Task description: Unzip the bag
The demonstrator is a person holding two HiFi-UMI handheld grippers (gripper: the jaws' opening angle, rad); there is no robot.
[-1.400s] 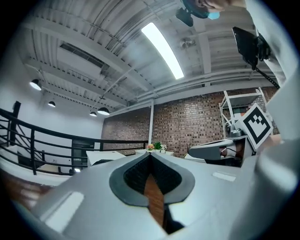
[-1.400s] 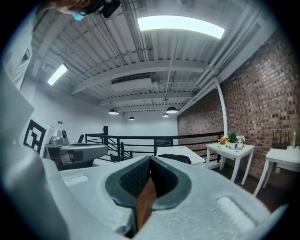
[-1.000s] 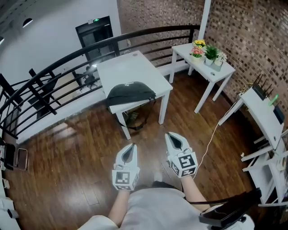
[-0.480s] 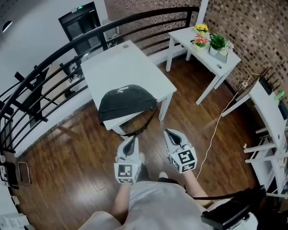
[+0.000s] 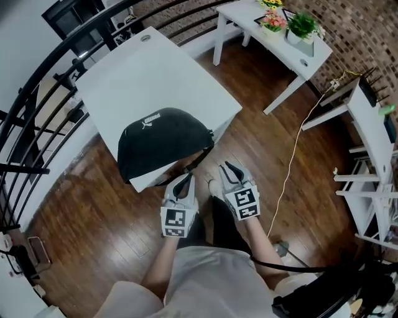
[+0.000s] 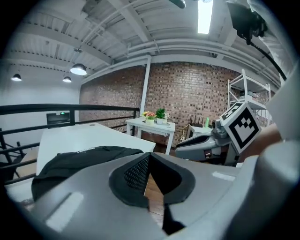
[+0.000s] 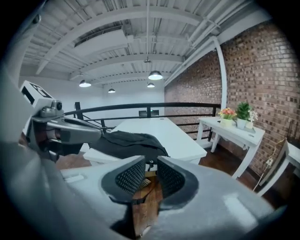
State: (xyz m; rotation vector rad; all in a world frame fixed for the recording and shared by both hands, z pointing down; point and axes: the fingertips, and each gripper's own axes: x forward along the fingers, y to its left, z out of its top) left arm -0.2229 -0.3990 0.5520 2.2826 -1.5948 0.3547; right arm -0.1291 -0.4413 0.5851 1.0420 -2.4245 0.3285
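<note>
Hovering side by side at the lower middle of the head view, two hand-held grippers are shown above a dark wooden floor [image 5: 93,211], neither touching anything. The left gripper [image 5: 185,177] is seen clenched, its jaws pressed together with nothing between them. The jaws of the right gripper [image 5: 227,168] are caught opening, a narrow gap showing only floorboards between the textured pads [image 7: 129,175]. Just beyond the tips, toward the upper left of the frame, a black bag [image 5: 163,140] is pictured lying on the near corner of a white table [image 5: 155,68], well clear of both tools; whether its zip is closed cannot be made out. A dark strap [image 5: 200,155] is seen trailing from the bag past the table's edge. A black railing [image 5: 37,93] curves along the left side. At the upper right, a smaller white table [image 5: 298,53] carrying potted flowers [image 5: 272,18] is set against a brick wall [image 5: 367,31], and a white cable [image 5: 292,174] is strung across the floor at right.
</note>
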